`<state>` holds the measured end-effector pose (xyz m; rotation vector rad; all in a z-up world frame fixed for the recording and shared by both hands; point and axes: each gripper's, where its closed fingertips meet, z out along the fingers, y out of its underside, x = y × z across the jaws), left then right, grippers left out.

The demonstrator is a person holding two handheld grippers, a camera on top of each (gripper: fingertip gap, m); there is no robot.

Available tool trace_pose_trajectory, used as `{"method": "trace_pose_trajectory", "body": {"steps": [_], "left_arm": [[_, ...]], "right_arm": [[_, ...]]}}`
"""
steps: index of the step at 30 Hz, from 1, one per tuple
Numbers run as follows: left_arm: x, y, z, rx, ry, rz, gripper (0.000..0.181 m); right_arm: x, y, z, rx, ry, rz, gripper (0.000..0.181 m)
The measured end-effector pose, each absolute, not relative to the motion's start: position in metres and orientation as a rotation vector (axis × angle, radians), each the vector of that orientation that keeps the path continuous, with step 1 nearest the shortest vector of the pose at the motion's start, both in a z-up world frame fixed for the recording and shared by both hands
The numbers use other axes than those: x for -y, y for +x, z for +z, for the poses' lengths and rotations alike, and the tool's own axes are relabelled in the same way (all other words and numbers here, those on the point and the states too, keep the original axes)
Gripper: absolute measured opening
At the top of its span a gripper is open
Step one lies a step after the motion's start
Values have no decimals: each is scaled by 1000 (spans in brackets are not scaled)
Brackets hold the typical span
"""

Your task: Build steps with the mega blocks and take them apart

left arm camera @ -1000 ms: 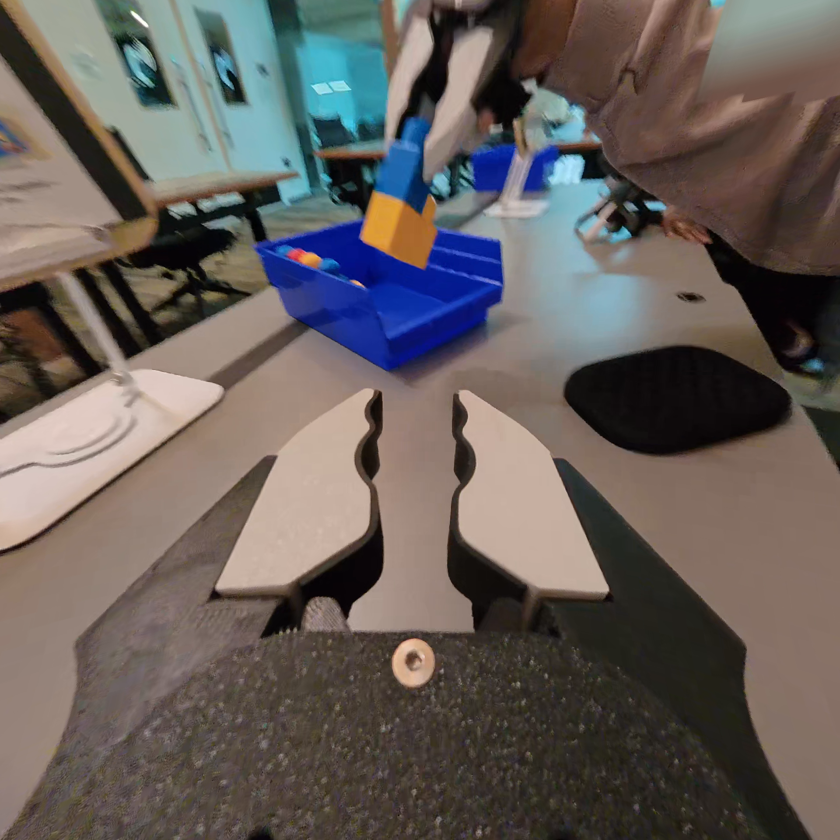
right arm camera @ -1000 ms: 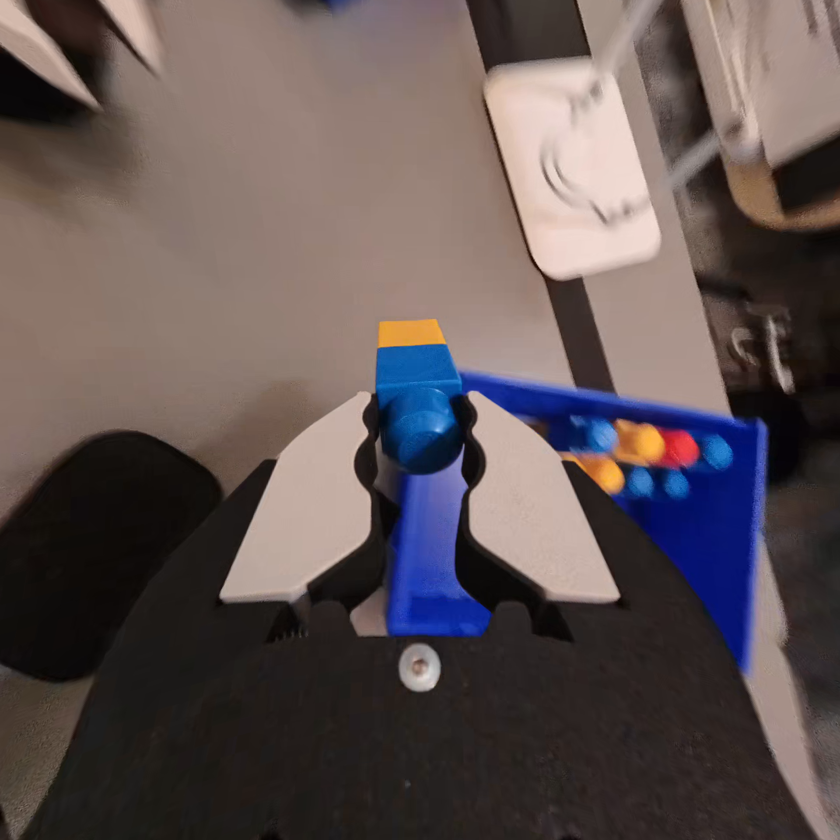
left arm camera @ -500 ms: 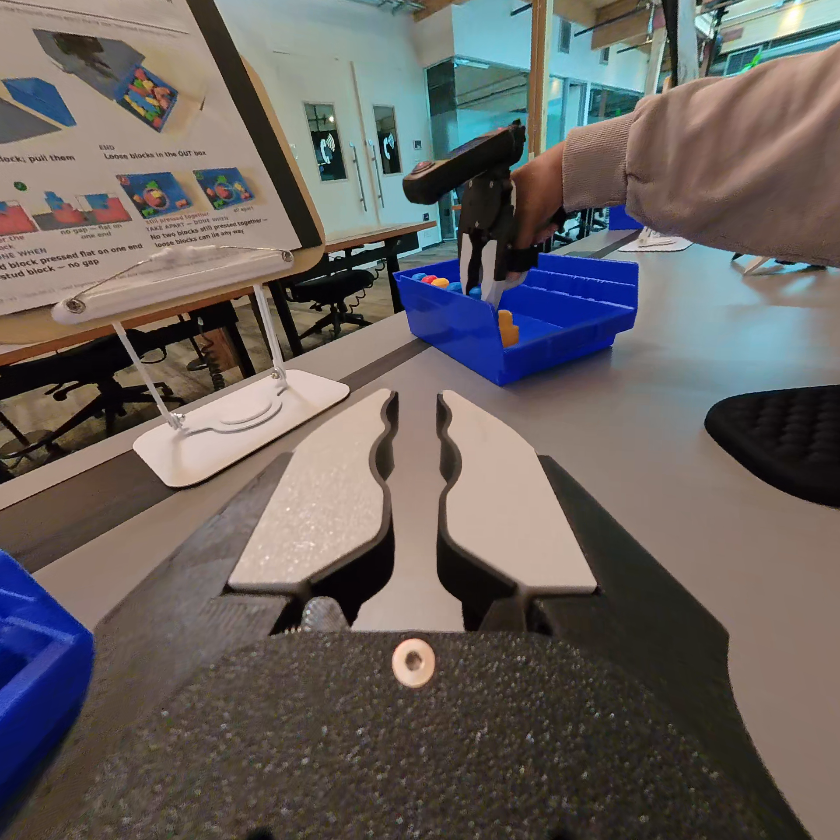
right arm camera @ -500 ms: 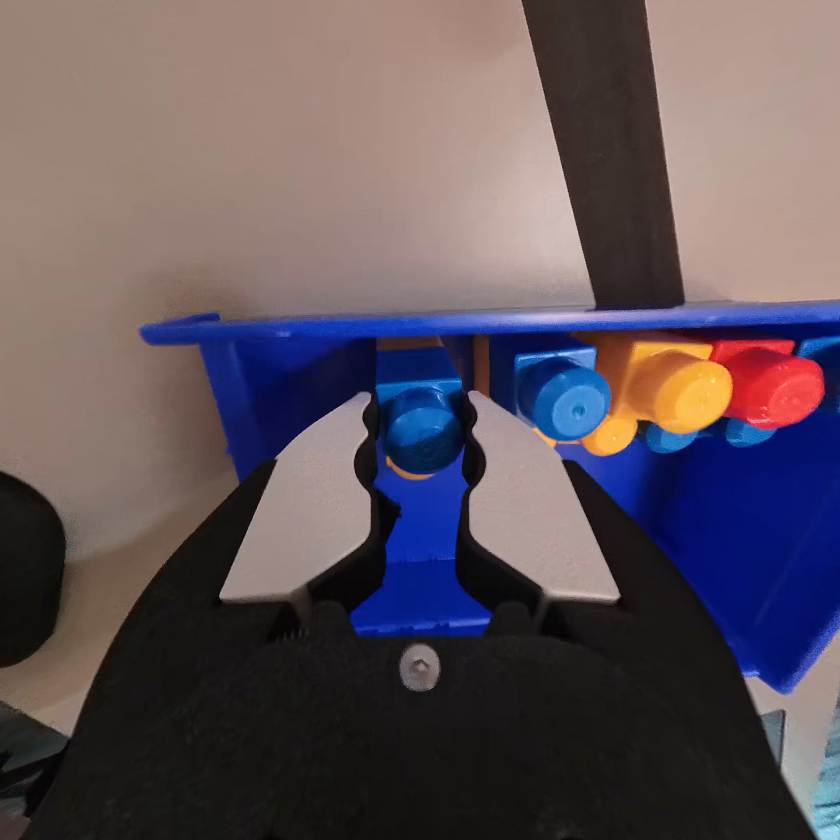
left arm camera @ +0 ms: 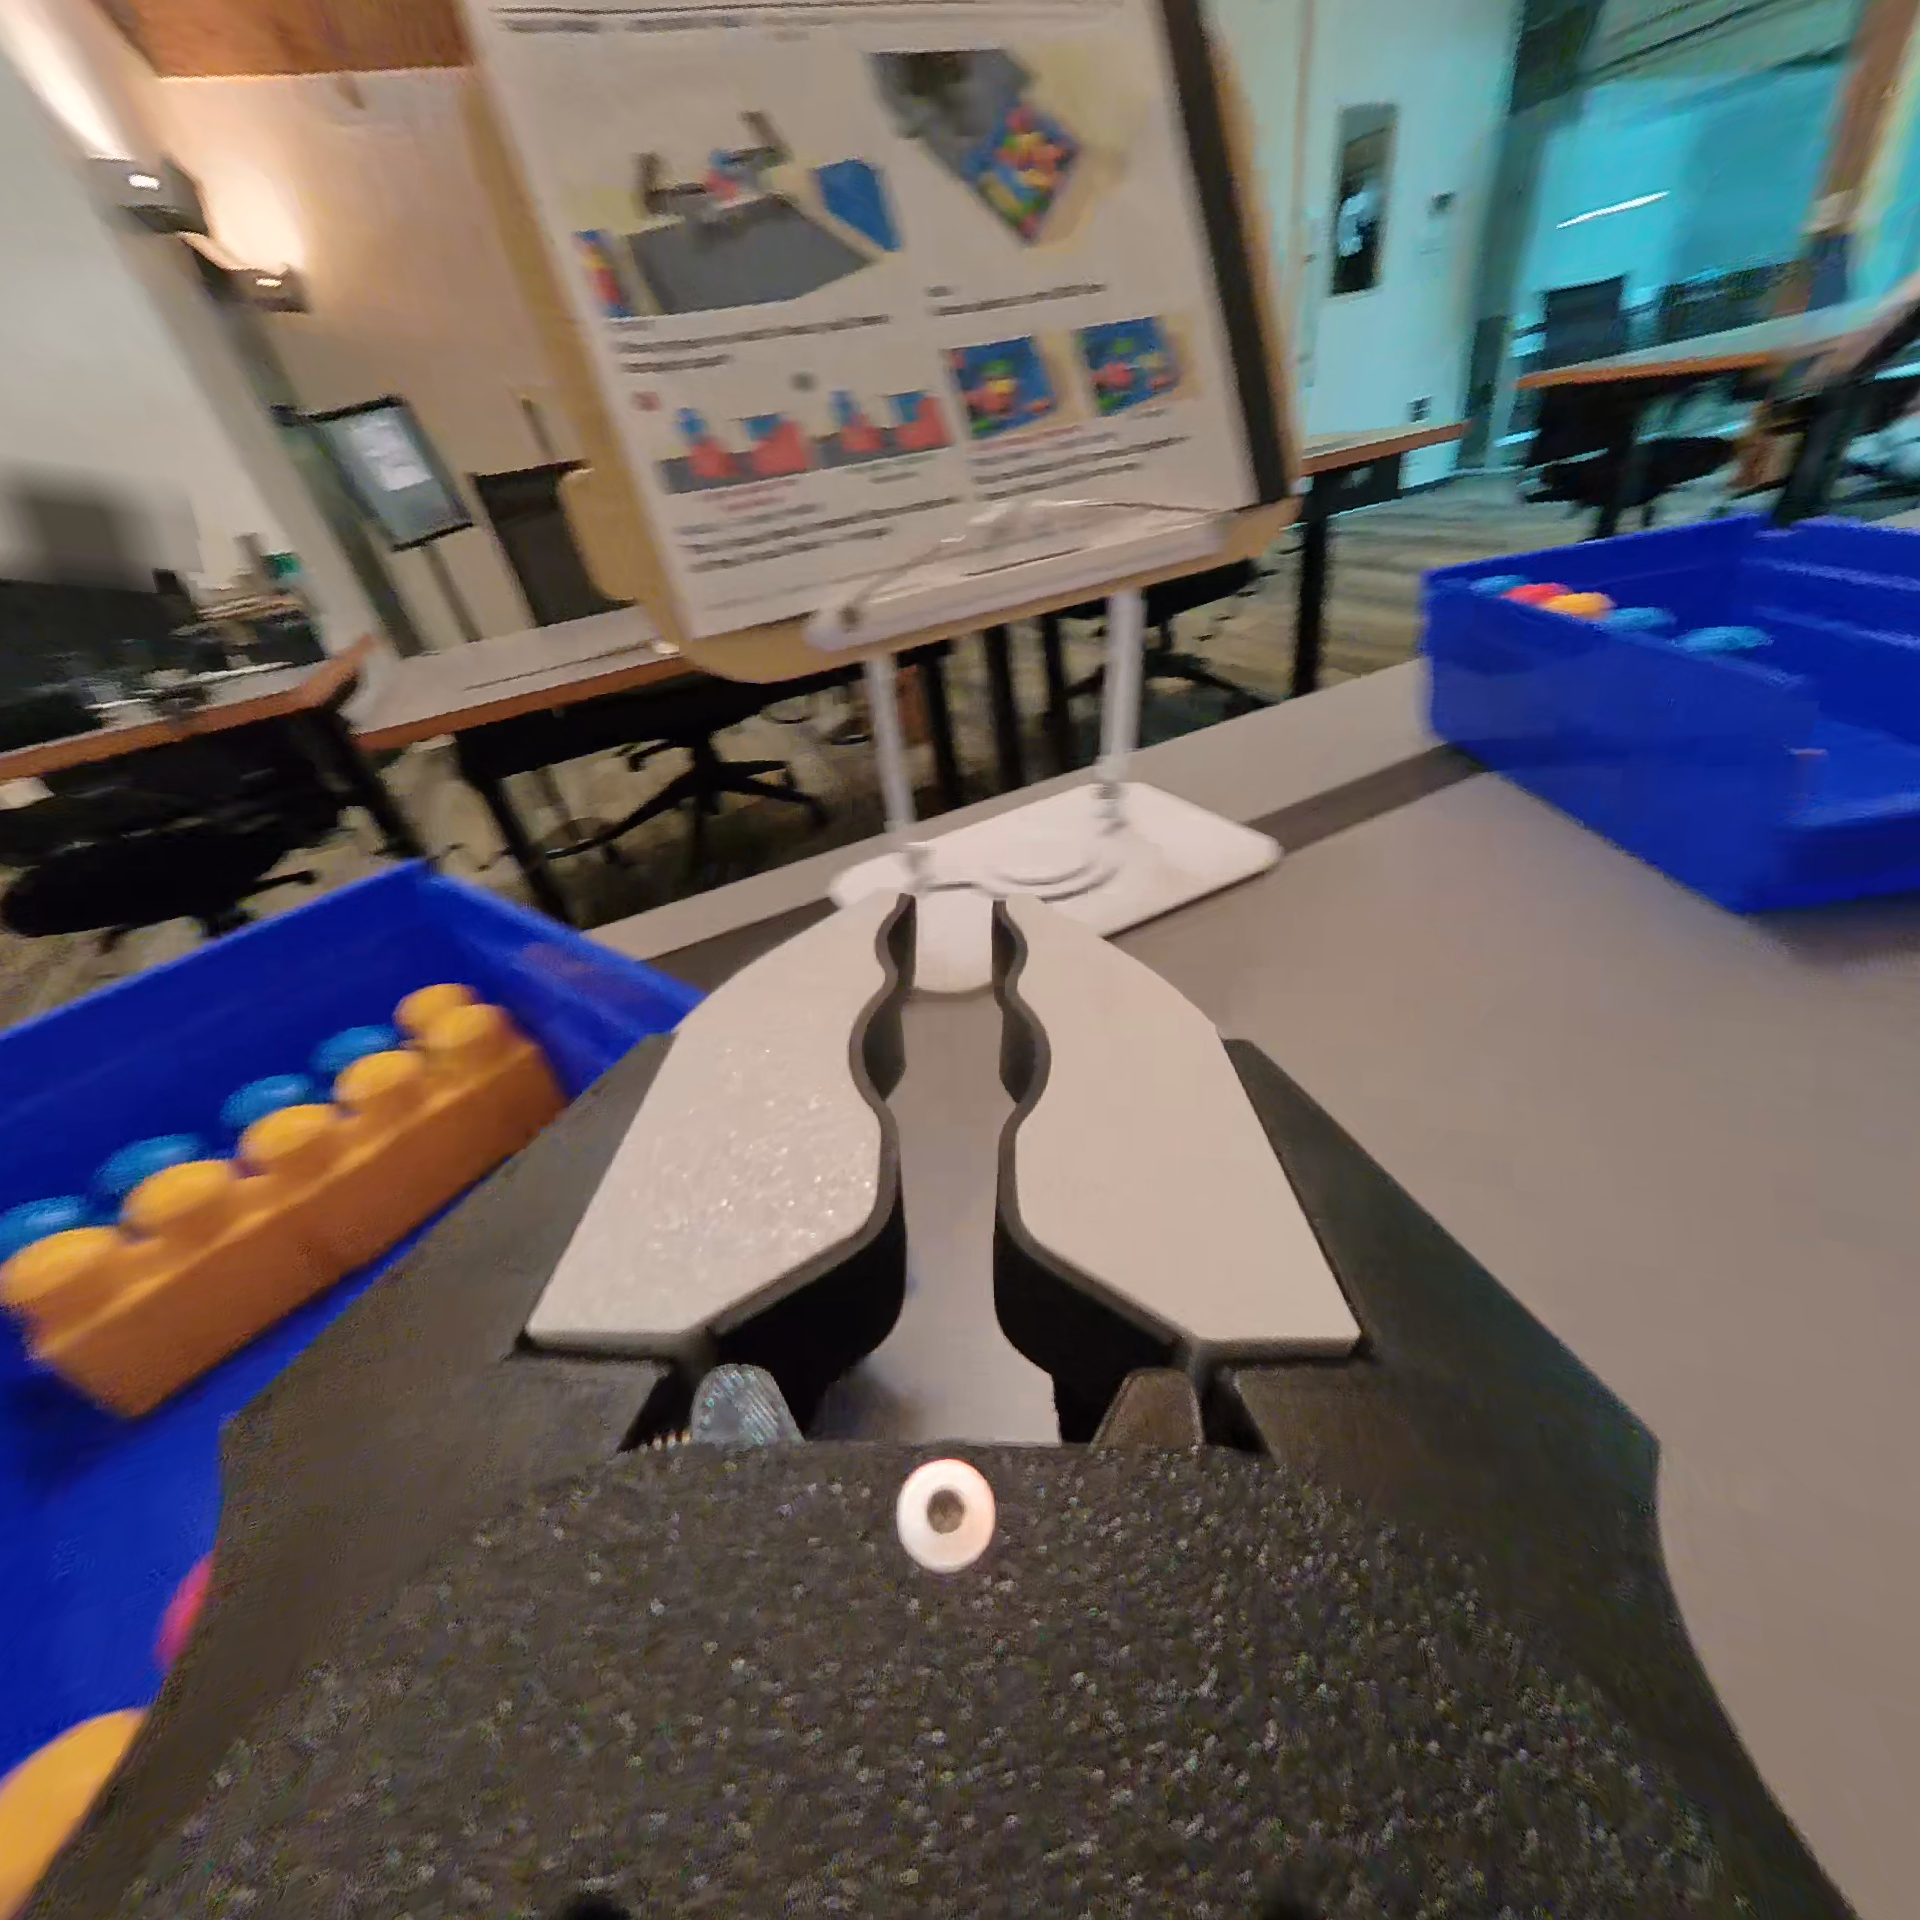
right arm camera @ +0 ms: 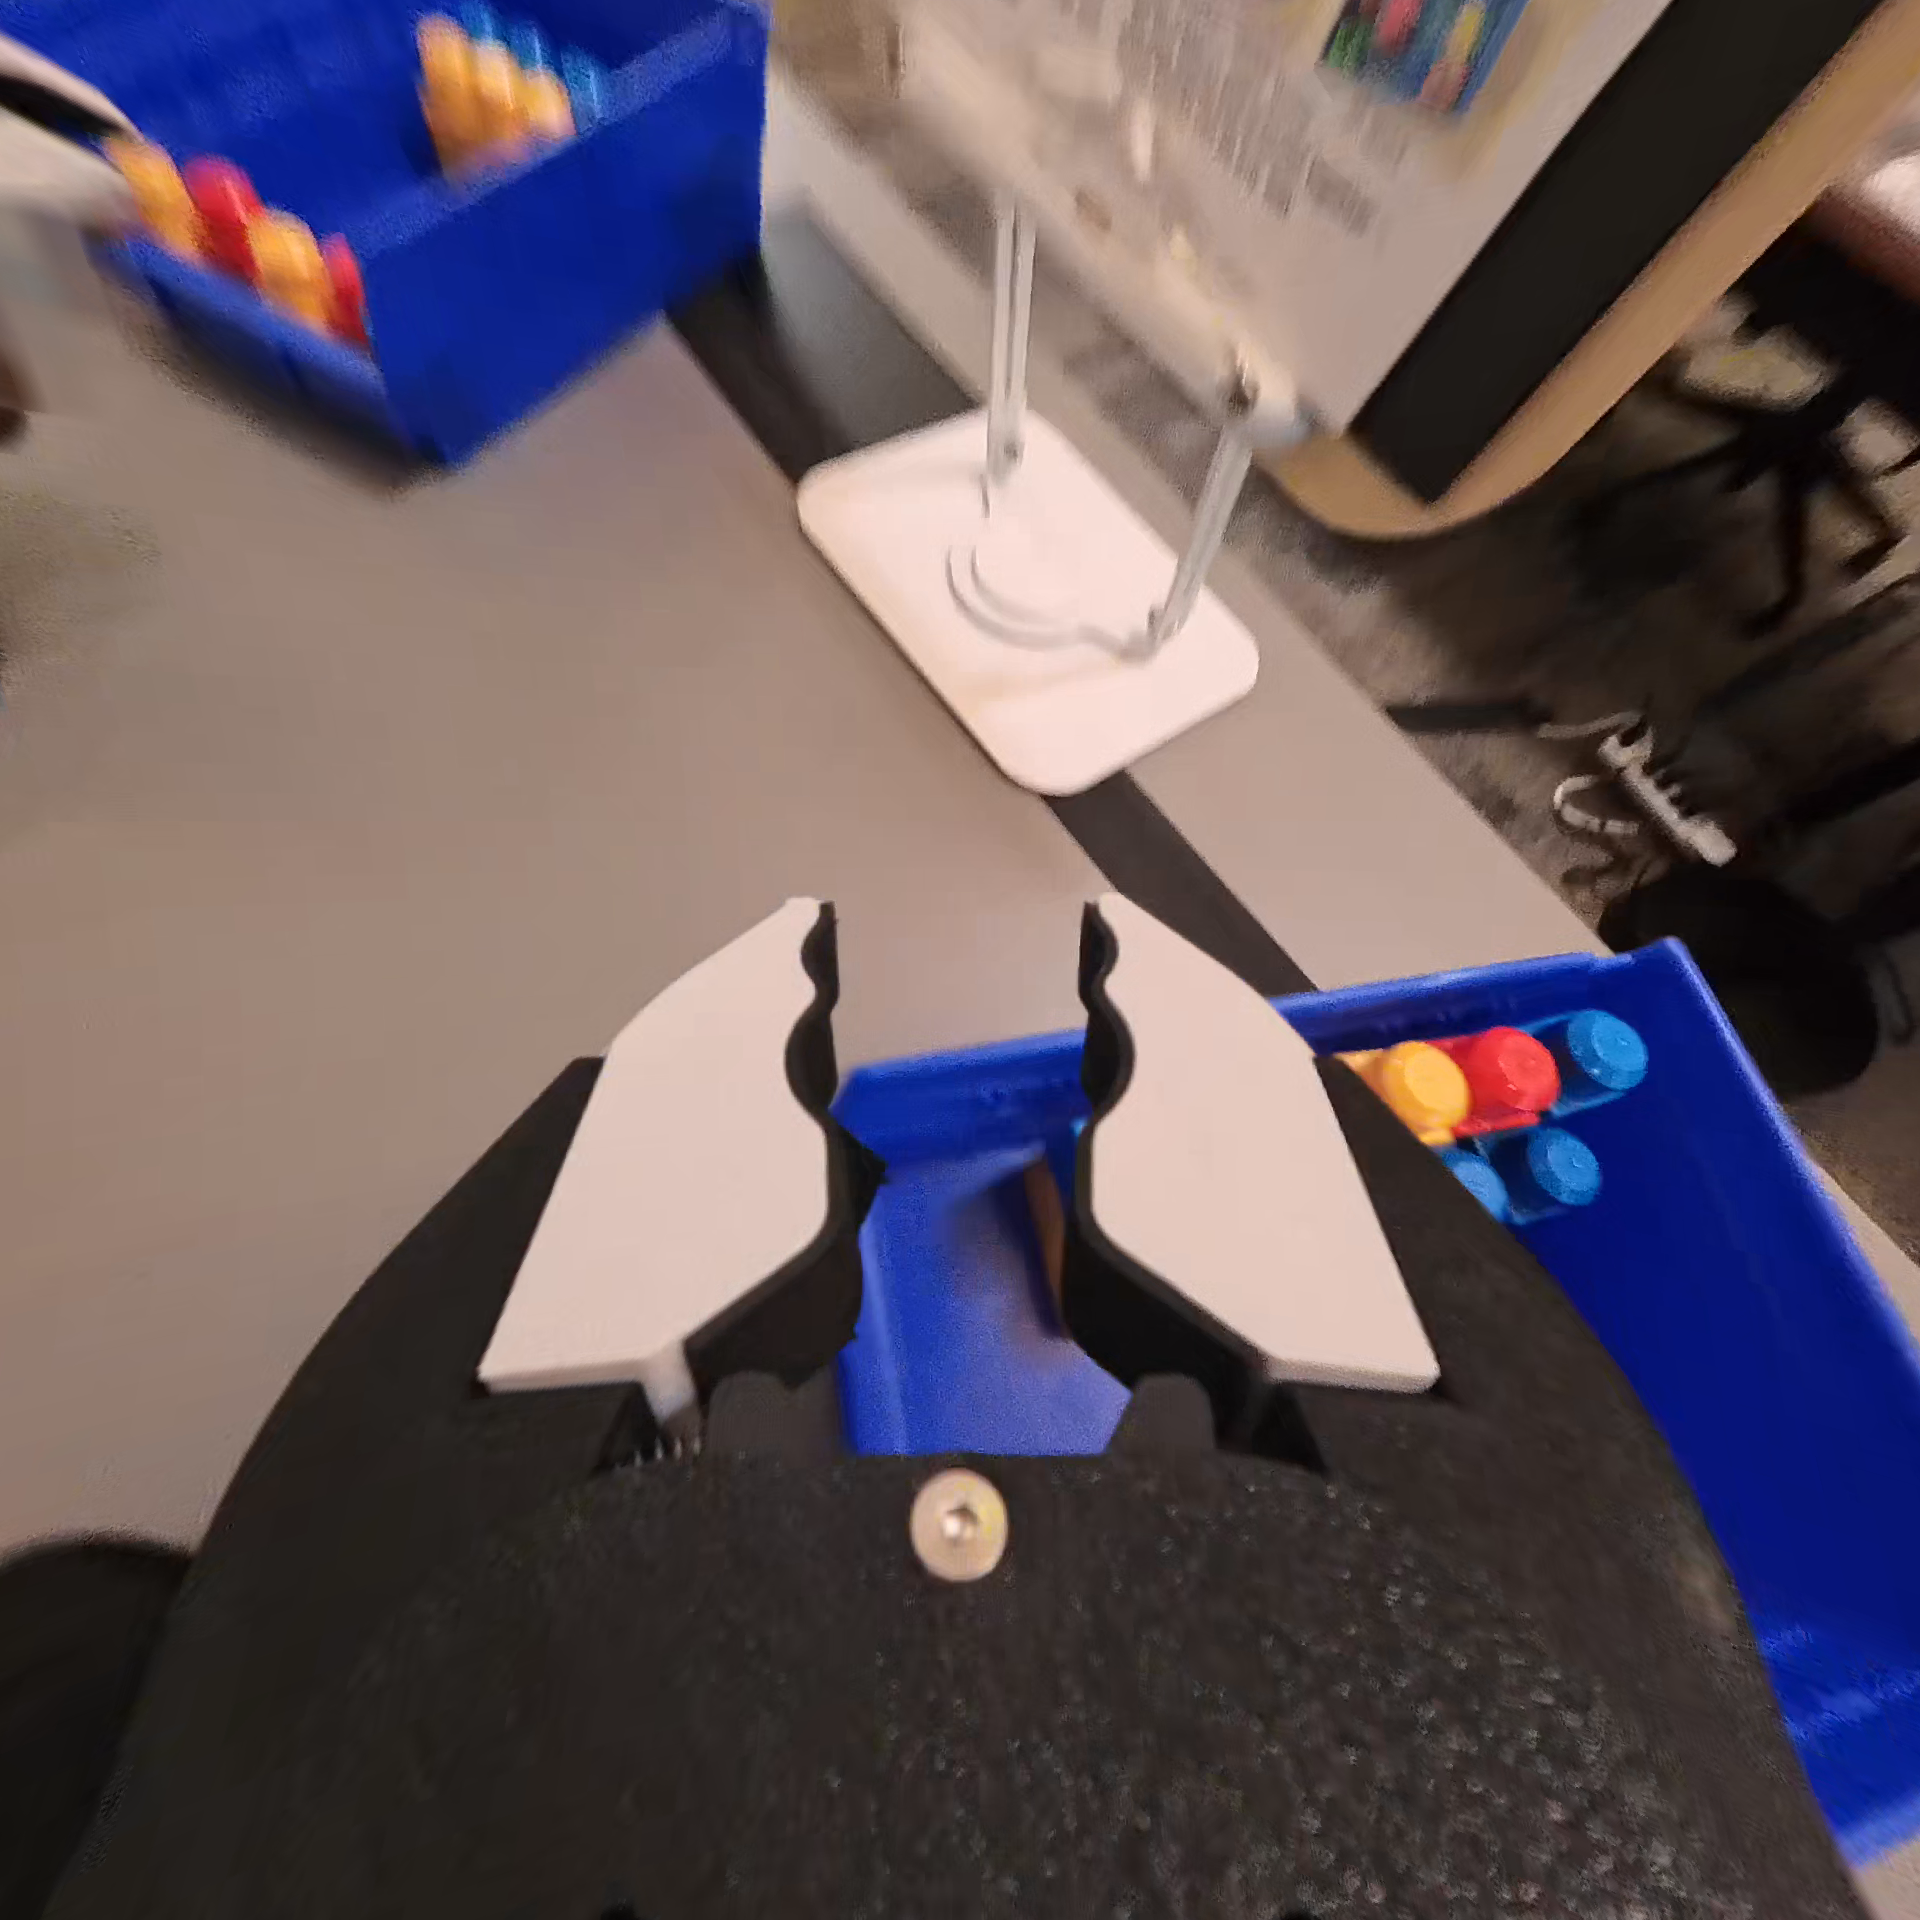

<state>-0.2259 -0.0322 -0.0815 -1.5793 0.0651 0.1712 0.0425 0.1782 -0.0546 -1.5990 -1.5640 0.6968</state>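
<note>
My left gripper [left arm camera: 951,920] is empty, its jaws nearly shut with a narrow gap, low over the grey table. A blue bin [left arm camera: 499,925] to its left holds a long orange block [left arm camera: 270,1174] and blue blocks. My right gripper [right arm camera: 956,920] is open and empty above the near end of another blue bin [right arm camera: 1714,1351]. That bin holds orange, red and blue blocks [right arm camera: 1496,1075] at its far end. A sliver of an orange block [right arm camera: 1044,1226] shows between the jaws, down in the bin. This bin also shows in the left wrist view [left arm camera: 1662,748].
An instruction board [left arm camera: 894,312] stands on a white base [left arm camera: 1060,862] at the table's far edge, between the bins; the base also shows in the right wrist view [right arm camera: 1029,613]. The left bin [right arm camera: 499,239] is at the upper left there. A black pad [right arm camera: 62,1621] lies nearby. Tip to tip, the grippers are about 35 cm apart.
My right gripper opened and let go of the blue-and-orange block stack in the bin, then pulled back. My left gripper swung left toward the bin with the long orange block.
</note>
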Motion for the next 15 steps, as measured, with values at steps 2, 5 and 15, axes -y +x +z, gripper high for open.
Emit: {"method": "trace_pose_trajectory", "body": {"steps": [2,5,15], "left_arm": [[30,-266,-77,-11,-1605,258,12],[22,-327,-77,120,-1678,307,15],[-4,-476,-134,567,-1923,341,32]], "right_arm": [[-149,44,-41,1414,-1530,840,42],[-110,51,-39,1233,-1474,982,40],[-49,64,-103,1046,-1450,981,39]]}}
